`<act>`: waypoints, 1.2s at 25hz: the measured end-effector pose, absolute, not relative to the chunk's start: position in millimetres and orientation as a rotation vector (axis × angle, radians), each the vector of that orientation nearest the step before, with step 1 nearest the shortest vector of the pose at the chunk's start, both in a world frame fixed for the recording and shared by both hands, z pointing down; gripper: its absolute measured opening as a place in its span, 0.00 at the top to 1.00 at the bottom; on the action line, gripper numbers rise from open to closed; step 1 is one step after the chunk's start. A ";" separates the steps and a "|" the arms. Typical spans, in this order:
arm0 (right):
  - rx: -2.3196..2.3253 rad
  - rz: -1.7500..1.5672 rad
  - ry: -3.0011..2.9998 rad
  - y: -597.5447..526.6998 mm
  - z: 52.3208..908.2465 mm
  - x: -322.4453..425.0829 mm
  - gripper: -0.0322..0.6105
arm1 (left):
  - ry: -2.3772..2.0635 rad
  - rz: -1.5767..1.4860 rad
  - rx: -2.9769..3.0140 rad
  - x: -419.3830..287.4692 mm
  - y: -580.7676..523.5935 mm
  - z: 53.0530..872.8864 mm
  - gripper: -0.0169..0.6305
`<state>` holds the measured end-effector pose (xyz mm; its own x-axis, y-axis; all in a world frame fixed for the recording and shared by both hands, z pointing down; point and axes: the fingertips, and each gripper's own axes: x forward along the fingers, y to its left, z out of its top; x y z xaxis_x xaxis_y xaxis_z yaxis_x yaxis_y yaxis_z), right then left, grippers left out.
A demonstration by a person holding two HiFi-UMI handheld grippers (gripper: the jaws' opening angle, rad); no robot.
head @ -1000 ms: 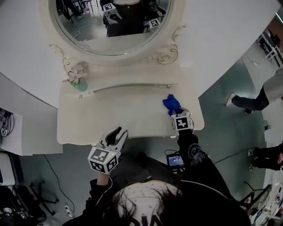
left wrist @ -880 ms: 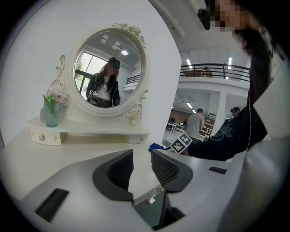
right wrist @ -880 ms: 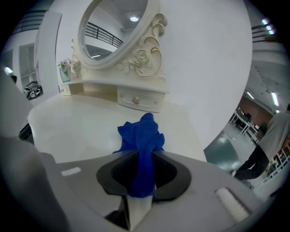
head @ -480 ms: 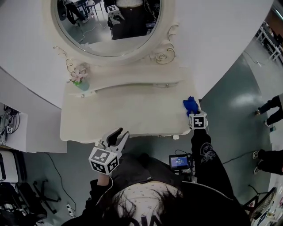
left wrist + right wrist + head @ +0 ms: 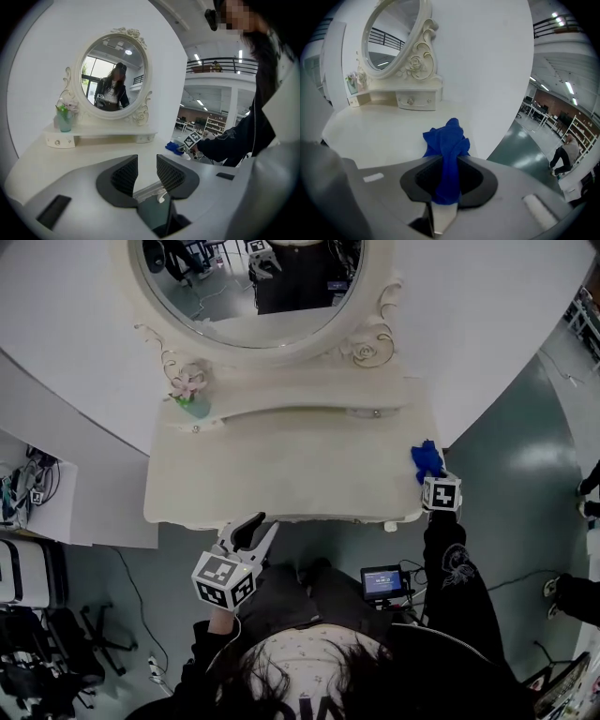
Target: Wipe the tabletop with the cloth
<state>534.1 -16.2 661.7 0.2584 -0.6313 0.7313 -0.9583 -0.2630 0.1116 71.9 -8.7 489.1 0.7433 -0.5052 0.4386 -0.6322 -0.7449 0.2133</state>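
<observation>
- Cloth (image 5: 446,140): one, blue, bunched at the right edge of the single cream tabletop (image 5: 281,474).
- Right gripper (image 5: 429,472): jaws clamped tight on the cloth.
- Left gripper (image 5: 147,165): jaws slightly apart, holding nothing, off the tabletop's front edge.
- One oval mirror (image 5: 262,287); one flower vase (image 5: 192,401).

In the head view, long dark hair (image 5: 309,681) fills six o'clock over a pale patterned top (image 5: 314,645). The black long-sleeved jacket (image 5: 459,615) has a pale swirled print (image 5: 455,559) on its right sleeve. The grey-white left gripper (image 5: 260,526) and right gripper (image 5: 433,476) each carry a black-and-white marker cube (image 5: 223,579) and black ribbed pads (image 5: 125,174).
</observation>
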 end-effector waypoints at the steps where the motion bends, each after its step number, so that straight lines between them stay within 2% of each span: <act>1: 1.975 0.778 -1.442 -17.1 657.7 532.4 0.82 | -0.879 0.509 2.591 68.6 -8.0 489.3 0.78; 6: 1.918 0.700 -1.565 -39.9 628.9 494.1 0.82 | -0.906 0.490 2.570 42.9 -10.3 489.0 0.78; 13: 1.845 0.619 -1.736 -83.8 589.2 391.3 0.82 | -0.950 0.441 2.541 -15.6 -21.9 487.2 0.78; 21: 1.733 0.603 -1.908 -137.9 565.9 241.3 0.82 | -1.025 0.391 2.496 -115.1 -44.2 486.9 0.78; 30: 1.491 0.575 -2.168 -189.5 556.2 28.9 0.82 | -1.132 0.373 2.429 -227.2 -59.4 498.2 0.78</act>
<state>28.9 -189.5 556.2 -0.3187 -0.7545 0.5737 -0.9396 0.3310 -0.0866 -227.2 -59.4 498.2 0.6302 -0.6578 0.4125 -0.7742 -0.5728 0.2693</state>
